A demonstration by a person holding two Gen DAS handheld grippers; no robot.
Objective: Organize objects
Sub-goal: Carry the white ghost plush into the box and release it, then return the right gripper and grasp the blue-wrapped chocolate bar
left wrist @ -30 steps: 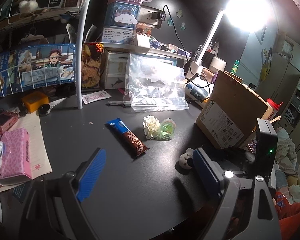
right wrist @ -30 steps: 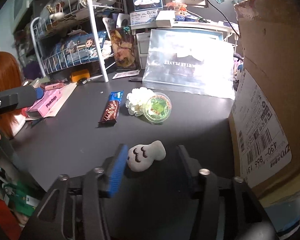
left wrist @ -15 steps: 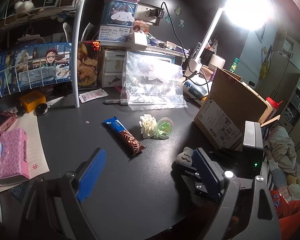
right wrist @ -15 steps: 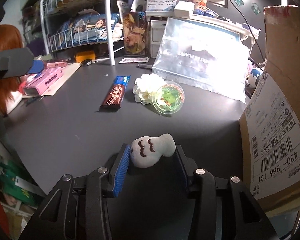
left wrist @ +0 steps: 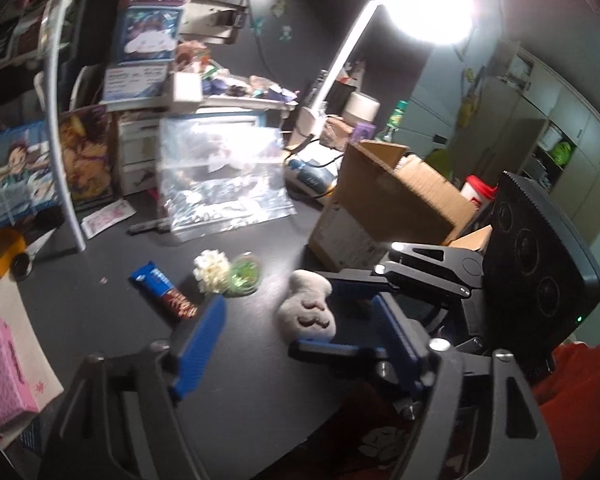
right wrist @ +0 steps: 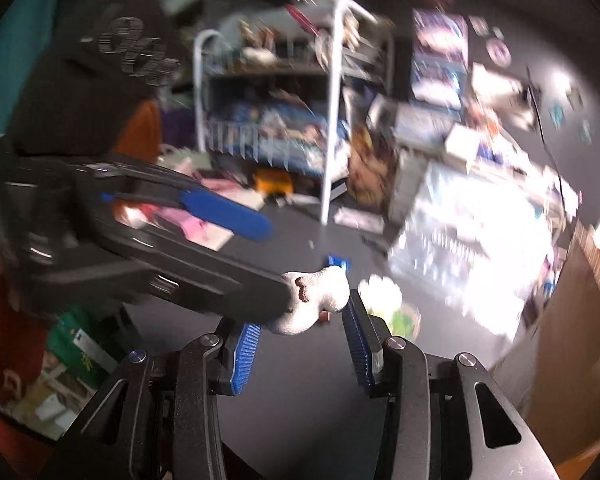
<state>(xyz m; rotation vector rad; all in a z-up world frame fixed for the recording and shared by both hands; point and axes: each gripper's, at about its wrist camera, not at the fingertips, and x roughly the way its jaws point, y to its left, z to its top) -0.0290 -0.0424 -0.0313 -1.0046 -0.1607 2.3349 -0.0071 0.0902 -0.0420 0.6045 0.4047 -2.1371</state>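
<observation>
Plush toy [right wrist: 314,300], a small white lump with dark stitched marks on its face, sits clamped between the right gripper [right wrist: 300,344] jaws and looks lifted off the dark surface [left wrist: 112,308]. The step in hand seems to be carrying it away; both views are blurred. The left gripper [left wrist: 300,340] hangs close by, jaws wide and holding nothing. The next move likely calls for a steady swing to a drop spot, perhaps the cardboard box [left wrist: 388,200], without squeezing the soft body out of the grip.
</observation>
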